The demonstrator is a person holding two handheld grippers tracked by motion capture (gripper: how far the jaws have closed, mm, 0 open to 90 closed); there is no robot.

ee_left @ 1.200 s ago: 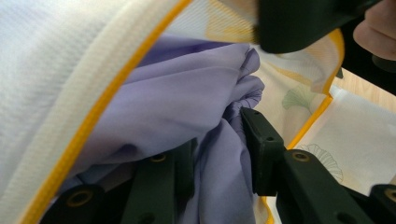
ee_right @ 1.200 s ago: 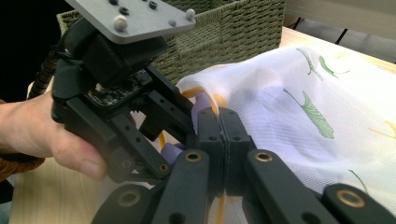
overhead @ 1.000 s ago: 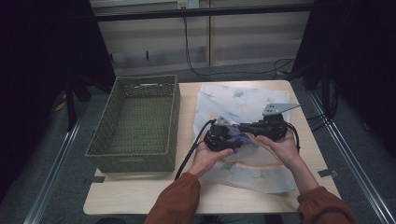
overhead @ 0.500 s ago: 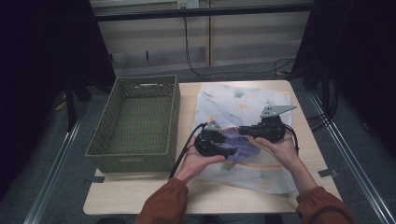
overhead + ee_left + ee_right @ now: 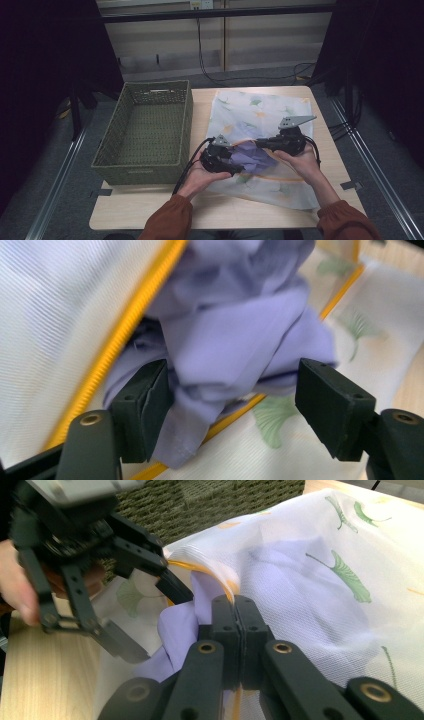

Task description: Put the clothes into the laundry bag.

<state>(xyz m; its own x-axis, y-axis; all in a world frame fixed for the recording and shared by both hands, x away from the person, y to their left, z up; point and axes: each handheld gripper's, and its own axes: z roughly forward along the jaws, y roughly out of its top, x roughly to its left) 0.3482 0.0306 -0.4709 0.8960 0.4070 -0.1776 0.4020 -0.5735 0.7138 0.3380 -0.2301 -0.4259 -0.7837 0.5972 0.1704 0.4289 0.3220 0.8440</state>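
Note:
A white mesh bag (image 5: 260, 112) with a green leaf print and a yellow zipper edge (image 5: 130, 325) lies flat on the table. A bunched purple cloth (image 5: 255, 157) sits in the bag's mouth, partly seen through the mesh. My left gripper (image 5: 237, 157) is open, its jaws wide apart on either side of the purple cloth (image 5: 235, 340). From the right, my right gripper (image 5: 261, 145) is shut on the bag's zipper edge (image 5: 227, 587) and holds the mouth raised. In the right gripper view the left gripper (image 5: 155, 622) stands just left of the purple cloth (image 5: 172, 630).
An empty green woven basket (image 5: 140, 172) stands to the left of the bag, close to the left hand. The wooden table (image 5: 150, 210) shows bare along its front edge. Cables trail from both grippers.
The left gripper has drawn a little left and toward the person, and more of the purple cloth shows at the bag's mouth. The right gripper has stayed at the bag's edge.

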